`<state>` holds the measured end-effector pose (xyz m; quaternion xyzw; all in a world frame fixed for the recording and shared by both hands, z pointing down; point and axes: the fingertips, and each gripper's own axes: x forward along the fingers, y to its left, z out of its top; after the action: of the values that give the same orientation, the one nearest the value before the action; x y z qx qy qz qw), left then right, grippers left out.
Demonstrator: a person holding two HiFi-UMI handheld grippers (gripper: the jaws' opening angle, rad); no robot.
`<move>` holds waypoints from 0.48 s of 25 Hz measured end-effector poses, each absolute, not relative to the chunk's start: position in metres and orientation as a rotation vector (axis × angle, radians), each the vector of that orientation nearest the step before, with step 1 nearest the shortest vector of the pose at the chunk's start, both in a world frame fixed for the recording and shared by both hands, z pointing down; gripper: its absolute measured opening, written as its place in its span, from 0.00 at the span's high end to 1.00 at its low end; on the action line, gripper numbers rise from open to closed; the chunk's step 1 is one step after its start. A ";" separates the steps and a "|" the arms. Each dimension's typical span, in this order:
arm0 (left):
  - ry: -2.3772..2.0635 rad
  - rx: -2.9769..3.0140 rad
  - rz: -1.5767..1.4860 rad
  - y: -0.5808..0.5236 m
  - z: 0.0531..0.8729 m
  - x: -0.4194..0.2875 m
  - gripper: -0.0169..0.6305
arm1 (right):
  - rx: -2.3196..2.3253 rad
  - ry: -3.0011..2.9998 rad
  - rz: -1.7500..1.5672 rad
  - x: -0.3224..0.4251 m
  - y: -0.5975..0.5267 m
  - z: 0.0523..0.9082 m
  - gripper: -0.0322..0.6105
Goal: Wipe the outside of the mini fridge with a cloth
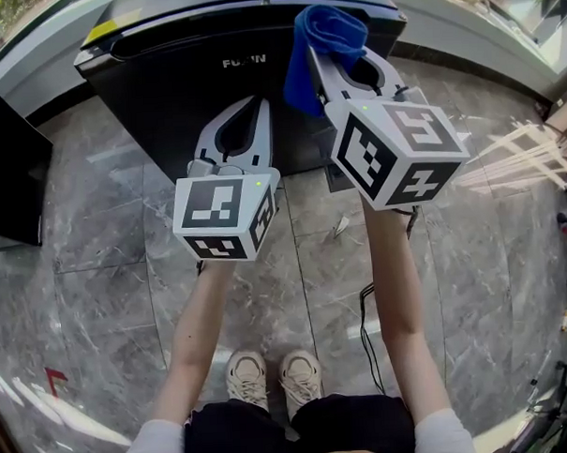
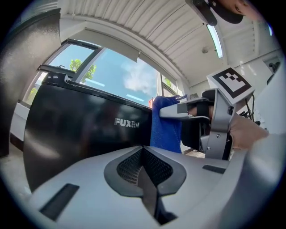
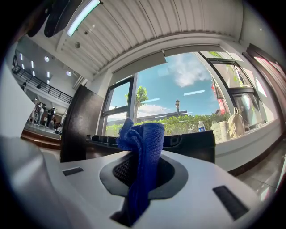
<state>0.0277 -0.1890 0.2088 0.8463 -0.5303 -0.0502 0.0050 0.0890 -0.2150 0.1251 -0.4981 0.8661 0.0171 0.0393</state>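
Note:
A black mini fridge (image 1: 183,84) stands on the floor in front of me, its glossy door facing me with a white logo (image 2: 127,123). My right gripper (image 1: 330,54) is shut on a blue cloth (image 1: 318,41), held up near the fridge's top right corner; the cloth (image 3: 142,165) bunches up between the jaws. The cloth (image 2: 166,125) also hangs beside the fridge front in the left gripper view. My left gripper (image 1: 241,115) is shut with nothing in it, pointing at the door's middle, a little short of it.
Grey marble floor tiles (image 1: 106,238) surround the fridge. A black cabinet (image 1: 5,177) stands at the left. A black cable (image 1: 365,330) trails on the floor by my right foot. A window sill with bottles and a bag (image 3: 232,125) lies behind the fridge.

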 end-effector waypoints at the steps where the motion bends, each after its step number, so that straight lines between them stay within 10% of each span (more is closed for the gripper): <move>1: -1.649 2.663 -0.148 -0.189 0.209 0.033 0.97 | -1.540 2.649 0.051 0.095 -0.216 0.125 0.87; 12: -1.565 2.719 -0.143 -0.196 0.210 0.067 0.97 | -1.700 2.552 0.064 0.154 -0.229 0.124 0.87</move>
<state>0.0672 -0.1958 0.2099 0.8658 -0.4983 -0.0456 0.0003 0.1542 -0.2293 0.1243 -0.5539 0.8315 0.0209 0.0373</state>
